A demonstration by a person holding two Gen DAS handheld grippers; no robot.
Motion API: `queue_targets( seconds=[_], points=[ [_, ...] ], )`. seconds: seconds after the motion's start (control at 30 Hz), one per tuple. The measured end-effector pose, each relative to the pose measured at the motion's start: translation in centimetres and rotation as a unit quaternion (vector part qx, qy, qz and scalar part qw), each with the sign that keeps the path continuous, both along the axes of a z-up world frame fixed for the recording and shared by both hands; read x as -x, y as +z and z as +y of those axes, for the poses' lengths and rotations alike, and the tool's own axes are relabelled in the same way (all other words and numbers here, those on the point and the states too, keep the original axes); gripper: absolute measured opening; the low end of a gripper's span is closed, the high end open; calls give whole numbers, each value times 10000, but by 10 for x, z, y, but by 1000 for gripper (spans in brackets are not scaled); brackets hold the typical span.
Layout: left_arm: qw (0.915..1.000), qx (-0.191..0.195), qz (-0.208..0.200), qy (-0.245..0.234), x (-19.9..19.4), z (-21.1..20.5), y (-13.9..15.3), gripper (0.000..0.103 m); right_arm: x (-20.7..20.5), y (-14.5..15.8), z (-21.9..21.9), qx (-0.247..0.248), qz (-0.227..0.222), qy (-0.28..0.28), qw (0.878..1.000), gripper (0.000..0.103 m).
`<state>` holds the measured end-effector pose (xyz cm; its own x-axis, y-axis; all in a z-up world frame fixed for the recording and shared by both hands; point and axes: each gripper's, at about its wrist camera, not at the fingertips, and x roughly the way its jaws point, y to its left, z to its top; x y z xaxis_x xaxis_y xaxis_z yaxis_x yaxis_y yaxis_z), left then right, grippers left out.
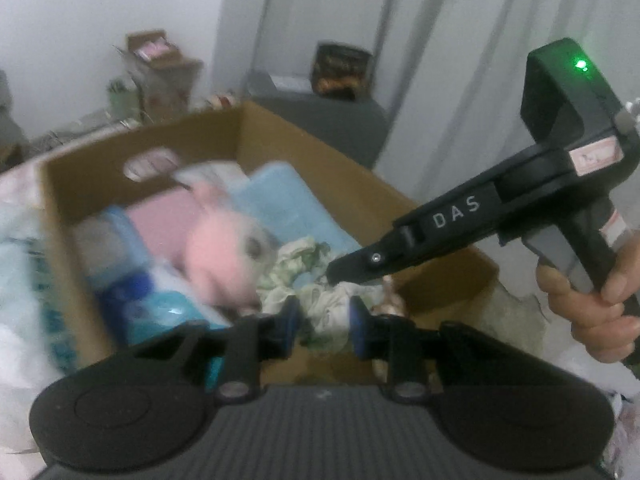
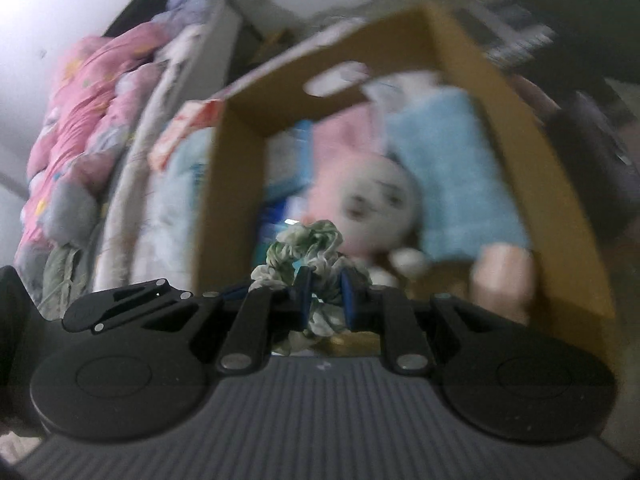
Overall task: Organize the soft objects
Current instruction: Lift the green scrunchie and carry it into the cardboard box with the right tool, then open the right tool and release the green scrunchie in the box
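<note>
The box (image 1: pixel 360 184) is plain matt brown cardboard. In it lie a fuzzy pink plush toy (image 1: pixel 218 256), a nubbly blue towel (image 2: pixel 460 176) and thin crumpled green-and-white cloth (image 2: pixel 316 248). The right claw (image 1: pixel 340 270) is matt black plastic.

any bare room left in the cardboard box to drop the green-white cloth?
Little. The cardboard box is crowded: pink plush doll mid-box, light blue towel along the right wall, blue packs on the left. The only bare floor shows at the near edge, a brown strip under the right tongs, which grip the green-white cloth.
</note>
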<state>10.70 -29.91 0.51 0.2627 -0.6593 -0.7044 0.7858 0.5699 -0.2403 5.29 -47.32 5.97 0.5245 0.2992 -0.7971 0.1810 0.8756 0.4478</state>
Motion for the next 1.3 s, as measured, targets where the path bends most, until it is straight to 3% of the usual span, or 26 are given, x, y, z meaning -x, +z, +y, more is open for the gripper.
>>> queue_targets(
  seconds=[0.2,0.33,0.47,0.67,0.8,1.0,1.07,1.13,1.3],
  points=[
    [9987,-491,107,-63,-2,-24,-33,39,14,-33,-24,195,170,-209,9994,15],
    [9986,-489,213,60,-9,-26,-33,45,0,-55,-24,303,339,-168,9988,17],
    [9985,-517,40,167,-8,-21,-26,52,-9,-64,-21,461,403,-122,9981,18],
    [9986,-394,72,333,-8,-5,-13,62,-9,-60,-17,506,339,-157,9980,38],
    [9987,-309,10,407,-1,8,-1,67,-2,-48,-14,644,124,-215,9976,47],
    [9980,-54,-162,610,13,38,23,76,17,-23,-11,428,-425,-420,9973,55],
    [9970,32,-221,735,18,53,31,81,28,-13,-6,358,-675,-509,9958,63],
    [9955,89,-278,904,23,70,39,85,40,-5,0,299,-929,-574,9936,78],
    [9849,-32,-622,1617,36,115,49,100,67,8,26,389,-1397,-769,9864,88]
  ],
)
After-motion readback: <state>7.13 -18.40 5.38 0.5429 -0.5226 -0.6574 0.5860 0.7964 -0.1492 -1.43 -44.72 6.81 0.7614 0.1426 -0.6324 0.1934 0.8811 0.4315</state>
